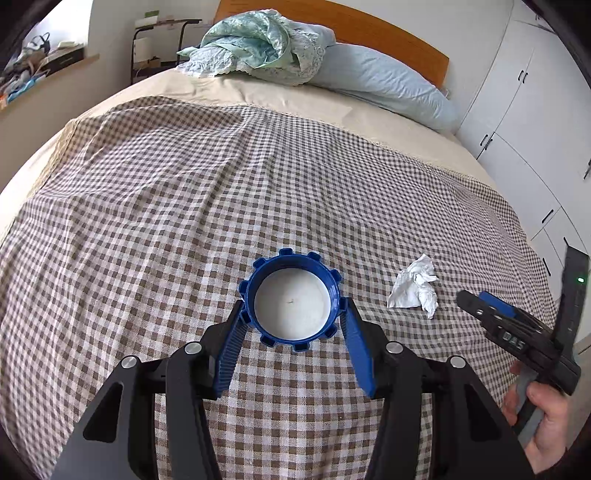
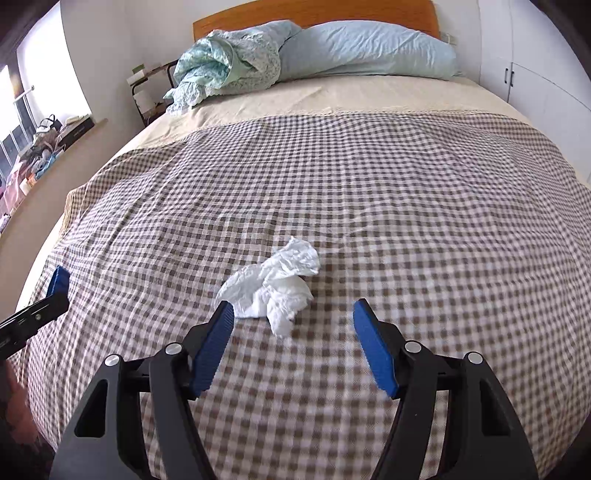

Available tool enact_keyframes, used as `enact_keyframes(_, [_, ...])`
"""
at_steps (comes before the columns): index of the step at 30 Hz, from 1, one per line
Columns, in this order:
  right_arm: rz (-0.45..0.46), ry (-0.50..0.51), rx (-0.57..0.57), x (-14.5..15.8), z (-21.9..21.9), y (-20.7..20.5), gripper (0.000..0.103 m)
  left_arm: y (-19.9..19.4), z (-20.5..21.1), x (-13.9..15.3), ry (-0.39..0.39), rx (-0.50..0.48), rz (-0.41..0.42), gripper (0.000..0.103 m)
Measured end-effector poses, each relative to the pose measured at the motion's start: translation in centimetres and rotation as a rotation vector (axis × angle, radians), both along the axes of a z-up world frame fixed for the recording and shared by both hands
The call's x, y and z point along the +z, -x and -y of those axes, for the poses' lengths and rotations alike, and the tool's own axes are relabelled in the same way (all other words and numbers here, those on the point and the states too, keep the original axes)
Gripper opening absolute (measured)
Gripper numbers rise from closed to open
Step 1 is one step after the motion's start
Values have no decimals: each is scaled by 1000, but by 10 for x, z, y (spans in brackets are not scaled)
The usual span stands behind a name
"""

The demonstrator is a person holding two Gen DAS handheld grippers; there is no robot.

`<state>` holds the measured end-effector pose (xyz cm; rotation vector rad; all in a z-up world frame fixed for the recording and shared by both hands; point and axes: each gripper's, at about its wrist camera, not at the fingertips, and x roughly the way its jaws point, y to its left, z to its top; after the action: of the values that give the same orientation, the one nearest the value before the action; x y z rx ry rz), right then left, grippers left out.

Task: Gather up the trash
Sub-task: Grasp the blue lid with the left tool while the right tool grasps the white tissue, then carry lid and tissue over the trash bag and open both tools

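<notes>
A blue ribbed lid [image 1: 258,275], white inside and lying open side up, sits between the fingers of my left gripper [image 1: 292,304], whose pads press on its two sides just above the checked bedspread [image 1: 184,206]. To its right lies a crumpled white tissue [image 1: 415,290] on the cloth. In the right wrist view the same tissue [image 2: 277,284] rests just beyond my right gripper [image 2: 292,305], which is open and holds nothing; its left fingertip [image 2: 223,314] is close to the tissue's edge. From the left wrist view the right gripper [image 1: 491,310] shows in a person's hand.
The bed carries a light blue pillow [image 2: 369,48] and a bundled green blanket [image 2: 221,66] by the wooden headboard [image 2: 314,11]. White wardrobe doors [image 1: 517,122] stand on the right. A black shelf rack [image 1: 155,48] and a cluttered sill [image 1: 33,70] are on the left.
</notes>
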<state>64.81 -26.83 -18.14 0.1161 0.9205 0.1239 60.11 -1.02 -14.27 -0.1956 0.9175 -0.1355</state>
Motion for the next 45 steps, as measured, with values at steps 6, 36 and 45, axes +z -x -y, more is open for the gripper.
enact_keyframes(6, [-53,110,-20,-31,-23,-18,5,-5,8,4,64,-34,17,49])
enact_keyframes(36, [220,187,-227,140,156,384,5,159,201,53,-61,-506,151,49])
enact_keyframes(45, [110,200,-320,91,205,571,5,353,291,79,-10,-846,183,49])
